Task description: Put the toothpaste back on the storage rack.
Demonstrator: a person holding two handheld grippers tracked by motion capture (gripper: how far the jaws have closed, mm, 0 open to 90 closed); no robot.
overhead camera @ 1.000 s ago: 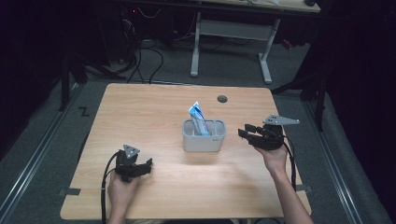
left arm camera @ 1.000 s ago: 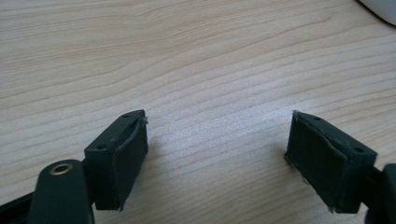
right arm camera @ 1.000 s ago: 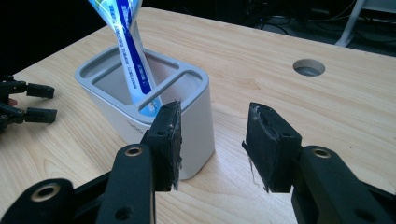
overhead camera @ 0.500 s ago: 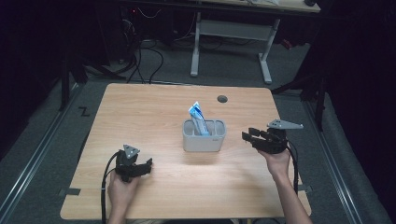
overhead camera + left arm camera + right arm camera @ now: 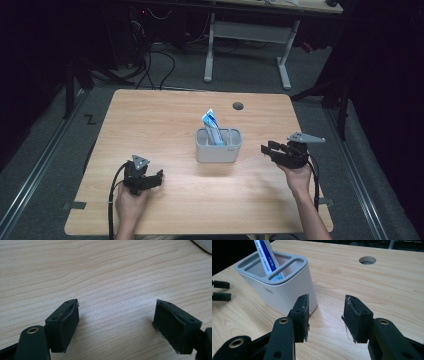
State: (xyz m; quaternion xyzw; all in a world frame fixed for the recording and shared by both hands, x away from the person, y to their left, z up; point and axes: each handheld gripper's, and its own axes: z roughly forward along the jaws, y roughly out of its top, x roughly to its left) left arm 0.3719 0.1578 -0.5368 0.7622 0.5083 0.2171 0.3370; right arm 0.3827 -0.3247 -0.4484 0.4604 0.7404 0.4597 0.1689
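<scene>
My right gripper (image 5: 270, 149) has pulled back from the grey plastic divided holder (image 5: 218, 145) over the last sec; it now sits just beside it to the right, jaws apart, nothing between them. A blue-and-white tube (image 5: 212, 126) stands tilted in the holder's middle slot, near the centre of the pale wooden table (image 5: 150, 115). My left gripper (image 5: 152, 177) rests low at the near left, jaws wide apart over bare wood, unmoved. Reads like a drop-off done, imo.
</scene>
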